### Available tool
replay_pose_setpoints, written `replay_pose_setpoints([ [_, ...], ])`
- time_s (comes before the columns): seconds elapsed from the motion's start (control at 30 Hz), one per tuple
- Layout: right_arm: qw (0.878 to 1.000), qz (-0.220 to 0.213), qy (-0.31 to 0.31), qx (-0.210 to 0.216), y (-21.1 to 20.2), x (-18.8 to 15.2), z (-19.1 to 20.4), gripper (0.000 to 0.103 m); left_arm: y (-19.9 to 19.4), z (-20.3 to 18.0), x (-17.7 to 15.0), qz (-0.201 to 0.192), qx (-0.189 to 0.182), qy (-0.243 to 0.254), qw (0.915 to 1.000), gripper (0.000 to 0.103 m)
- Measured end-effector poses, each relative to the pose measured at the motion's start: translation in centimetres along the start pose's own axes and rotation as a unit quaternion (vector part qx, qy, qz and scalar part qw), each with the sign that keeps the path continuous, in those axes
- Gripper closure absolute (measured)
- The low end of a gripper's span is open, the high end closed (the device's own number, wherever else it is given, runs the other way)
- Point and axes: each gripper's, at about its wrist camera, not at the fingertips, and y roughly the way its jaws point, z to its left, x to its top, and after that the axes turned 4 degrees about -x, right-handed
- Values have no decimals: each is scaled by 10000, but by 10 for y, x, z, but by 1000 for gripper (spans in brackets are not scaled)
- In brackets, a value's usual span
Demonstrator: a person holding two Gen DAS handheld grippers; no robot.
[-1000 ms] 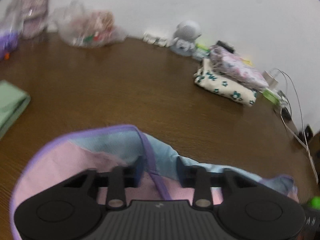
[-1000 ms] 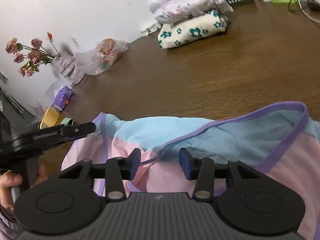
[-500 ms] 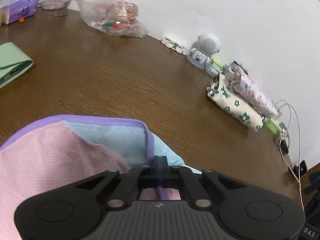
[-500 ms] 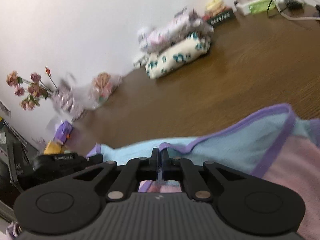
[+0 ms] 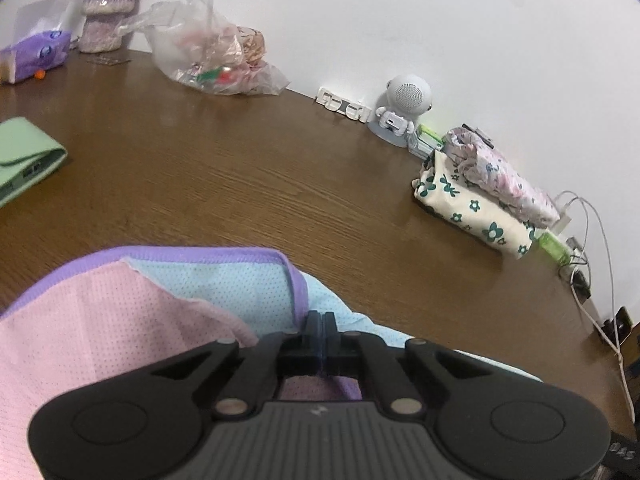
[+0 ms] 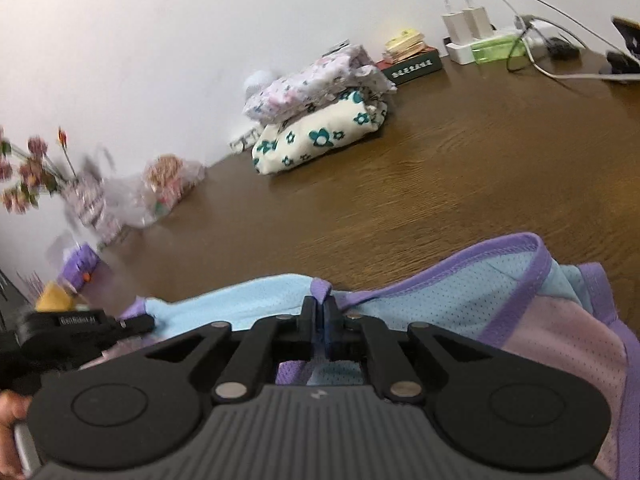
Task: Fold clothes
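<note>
A mesh garment (image 5: 100, 320) in pink and light blue with purple trim lies on the brown table (image 5: 240, 184) at the near edge of both views. My left gripper (image 5: 319, 320) is shut on its purple trim where the blue panel begins. In the right wrist view, the garment (image 6: 560, 340) spreads to the right. My right gripper (image 6: 320, 308) pinches a bunched bit of purple trim between its fingertips, and its jaws are opening slightly. The left gripper (image 6: 132, 322) shows at that view's left, on the garment's far corner.
Two folded floral garments (image 5: 480, 196) are stacked by the wall. Also along the wall are a clear plastic bag (image 5: 216, 60), a small white speaker figure (image 5: 404, 108), chargers with cables (image 6: 480, 36) and a flower vase (image 6: 88, 200). A green folded cloth (image 5: 24, 160) lies left.
Both grippers stood open over the garment a second ago; each has since closed on its purple trim. Both views have tilted upward, showing more table and wall.
</note>
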Motion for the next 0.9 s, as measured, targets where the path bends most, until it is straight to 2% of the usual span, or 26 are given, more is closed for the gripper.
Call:
replay_pose_setpoints([
  [0.1, 9999, 39, -100, 79, -25, 6, -1, 59, -12, 3, 3, 41, -62, -104, 9999, 98],
  [0.13, 9996, -2, -241, 138, -38, 8, -2, 54, -21, 3, 4, -5, -138, -128, 9998, 95],
  [0.23, 9975, -36, -641, 291, -74, 10, -6, 53, -52, -1, 5, -67, -400, -58, 9992, 90],
  [0.37, 9937, 277, -1035, 326, -100, -7, -14, 53, -88, -10, -18, -87, -775, 261, 9966, 74],
  [0.43, 9916, 349, -1236, 157, -103, -21, -12, 53, -92, -12, -40, 50, -618, 483, 9969, 73],
  [0.5, 9881, 311, -1509, -48, -103, -34, -8, 53, -93, -13, -59, 202, -198, 746, 9968, 74],
  [0.57, 9813, 219, -1881, -358, -105, -46, -1, 53, -100, -10, -75, 164, 95, 835, 9963, 75],
  [0.63, 9740, 163, -2227, -387, -106, -54, 7, 54, -110, -6, -85, 39, 30, 736, 9973, 74],
  [0.7, 9721, 211, -2322, -243, -104, -57, 11, 57, -117, -2, -94, -89, -41, 751, 9971, 72],
  [0.77, 9707, 335, -2367, -249, -96, -58, 13, 59, -118, 0, -101, -123, 86, 797, 9967, 72],
  [0.9, 9699, 303, -2384, -399, -89, -56, 6, 63, -120, 4, -110, -113, 165, 801, 9966, 71],
])
